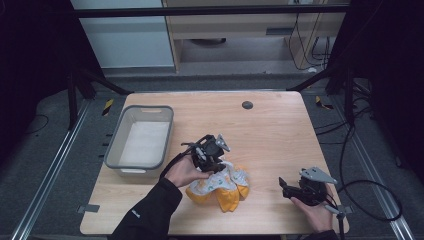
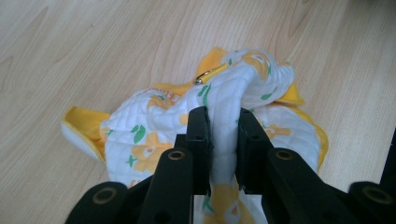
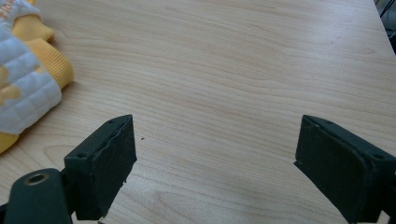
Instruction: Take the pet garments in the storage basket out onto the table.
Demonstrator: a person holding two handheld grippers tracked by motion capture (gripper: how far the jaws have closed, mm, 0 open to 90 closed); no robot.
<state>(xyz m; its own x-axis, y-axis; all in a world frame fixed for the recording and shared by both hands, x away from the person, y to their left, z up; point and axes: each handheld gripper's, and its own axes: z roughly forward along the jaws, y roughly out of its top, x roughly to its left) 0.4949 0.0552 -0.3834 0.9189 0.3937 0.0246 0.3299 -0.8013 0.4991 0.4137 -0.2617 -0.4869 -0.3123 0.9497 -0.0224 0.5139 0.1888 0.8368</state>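
While left gripper (image 2: 219,140) jaws pinch quilted garment (image 2: 210,116) (white, yellow trim) — crumpled — right gripper (image 3: 217,154) jaws gape empty.

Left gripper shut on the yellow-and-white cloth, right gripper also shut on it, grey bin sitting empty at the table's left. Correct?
Not quite. The right gripper is open: the right gripper view shows its fingers spread wide over bare table, with the cloth off to one side, untouched. The left gripper is shut on a fold of the cloth, and the grey bin is empty at the table's left.

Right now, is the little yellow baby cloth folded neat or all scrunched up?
Scrunched up. The cloth lies bunched on the table, one fold pinched in the left tongs.
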